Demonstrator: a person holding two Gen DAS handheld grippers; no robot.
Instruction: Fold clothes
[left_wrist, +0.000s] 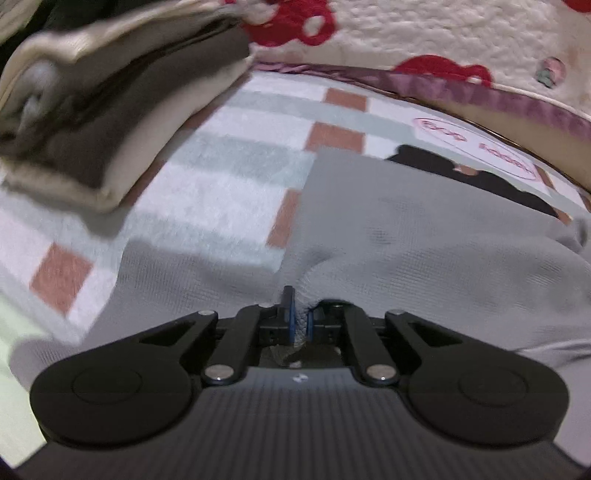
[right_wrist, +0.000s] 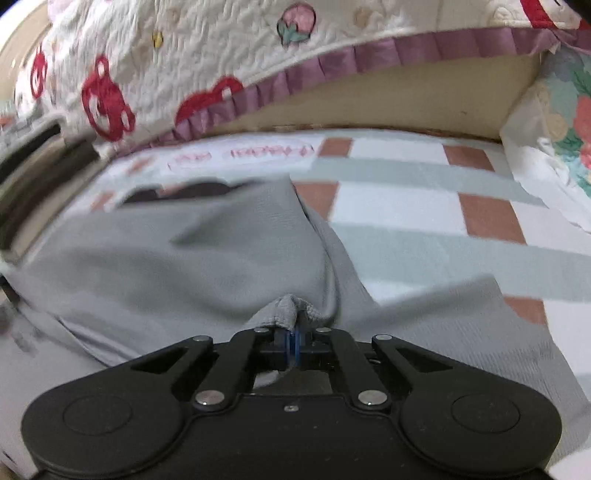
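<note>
Bunching at both pinches, grey garment (left_wrist: 406, 229) held by left claw (left_wrist: 301, 325), right claw (right_wrist: 295, 341).

Checked blanket (left_wrist: 229, 192) carries grey garment (left_wrist: 406, 236); folded beige stack (left_wrist: 110, 122); dark cloth (left_wrist: 480, 181).

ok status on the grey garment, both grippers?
Left gripper shut on grey garment. Right gripper shut on it too. Folded stack close on left.

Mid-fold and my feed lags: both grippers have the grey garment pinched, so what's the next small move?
Probably carry both pinched edges forward together and lay them over the far part. The left gripper and right gripper are each shut on a bunched bit of the grey garment, whose far part lies flat on the checked blanket.
</note>
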